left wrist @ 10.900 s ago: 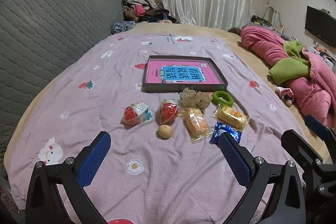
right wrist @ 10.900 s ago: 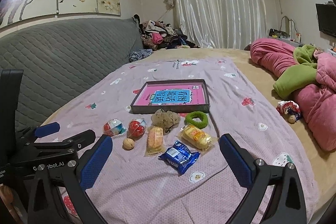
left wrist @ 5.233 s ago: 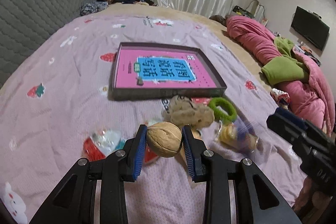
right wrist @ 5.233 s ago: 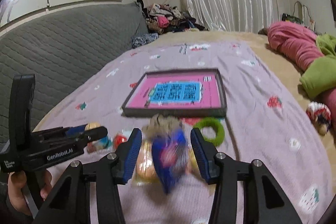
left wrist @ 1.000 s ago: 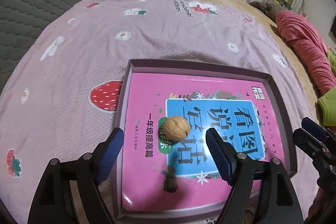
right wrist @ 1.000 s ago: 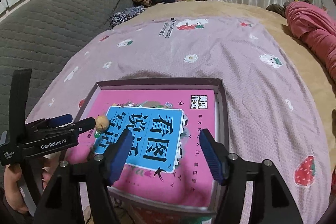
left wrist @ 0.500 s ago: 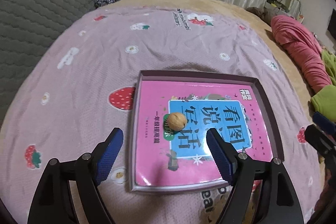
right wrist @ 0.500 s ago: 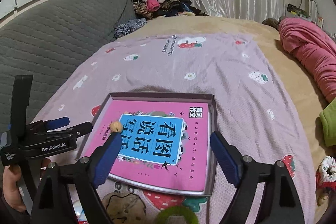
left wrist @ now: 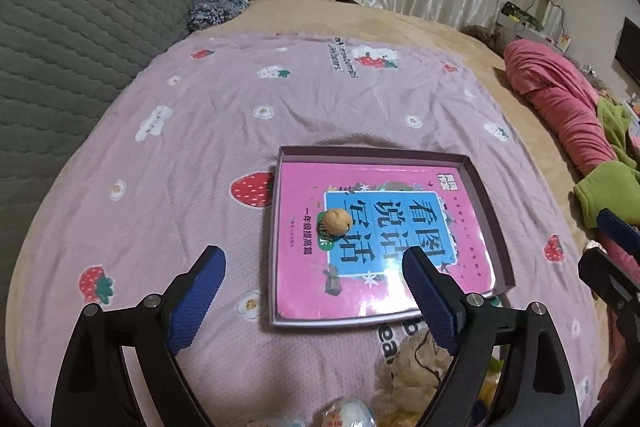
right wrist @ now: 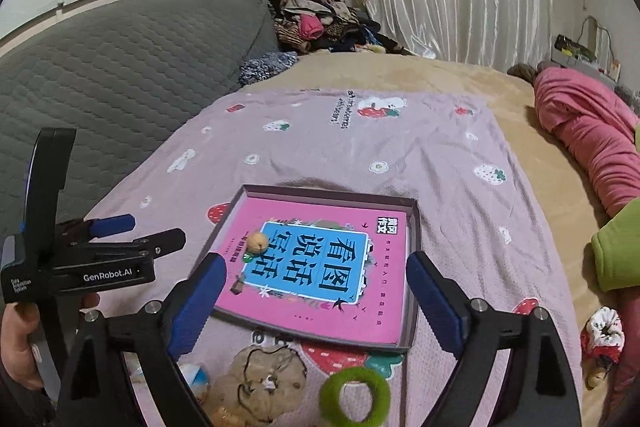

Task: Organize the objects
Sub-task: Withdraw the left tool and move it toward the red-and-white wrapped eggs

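Walnut [left wrist: 337,222], round, wrinkled, on glossy pink book [left wrist: 380,247] in shallow tray [left wrist: 486,195].

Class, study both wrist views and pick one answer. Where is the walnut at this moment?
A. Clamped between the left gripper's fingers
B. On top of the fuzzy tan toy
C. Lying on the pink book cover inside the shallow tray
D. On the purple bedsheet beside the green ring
C. The walnut lies on the pink book inside the tray, while the left gripper is open and holds nothing.
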Available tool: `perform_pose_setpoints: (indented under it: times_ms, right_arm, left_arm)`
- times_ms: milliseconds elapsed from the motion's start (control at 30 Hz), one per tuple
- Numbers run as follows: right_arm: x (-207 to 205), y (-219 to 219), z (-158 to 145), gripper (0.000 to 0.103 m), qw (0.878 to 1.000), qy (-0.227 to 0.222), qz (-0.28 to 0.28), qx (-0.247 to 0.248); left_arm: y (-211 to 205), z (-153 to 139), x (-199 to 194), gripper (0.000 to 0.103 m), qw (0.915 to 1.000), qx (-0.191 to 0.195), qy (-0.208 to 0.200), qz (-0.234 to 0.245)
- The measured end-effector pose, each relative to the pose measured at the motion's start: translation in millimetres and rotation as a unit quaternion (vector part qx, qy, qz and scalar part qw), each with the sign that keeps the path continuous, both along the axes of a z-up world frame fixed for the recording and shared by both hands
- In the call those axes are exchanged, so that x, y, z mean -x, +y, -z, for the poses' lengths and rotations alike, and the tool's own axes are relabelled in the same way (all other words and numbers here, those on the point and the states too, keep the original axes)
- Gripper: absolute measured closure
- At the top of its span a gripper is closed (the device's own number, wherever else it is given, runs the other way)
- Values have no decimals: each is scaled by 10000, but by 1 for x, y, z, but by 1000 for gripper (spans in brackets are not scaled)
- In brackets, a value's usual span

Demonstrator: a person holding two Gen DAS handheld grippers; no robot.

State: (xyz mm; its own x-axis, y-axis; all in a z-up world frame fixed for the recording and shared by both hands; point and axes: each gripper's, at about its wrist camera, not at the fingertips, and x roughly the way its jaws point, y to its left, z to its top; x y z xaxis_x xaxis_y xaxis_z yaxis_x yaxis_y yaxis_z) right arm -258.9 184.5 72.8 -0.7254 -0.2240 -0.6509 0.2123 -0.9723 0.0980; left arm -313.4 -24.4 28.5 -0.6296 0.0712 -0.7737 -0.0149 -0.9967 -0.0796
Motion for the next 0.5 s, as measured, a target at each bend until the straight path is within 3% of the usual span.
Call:
perform_pose_setpoints:
  times_ms: [500]
  right_arm:
    - [-63,-30,-18,11,9993,157,-308,-129]
  left_arm:
    - [-24,-18,-65,12,9999,35,90,-55]
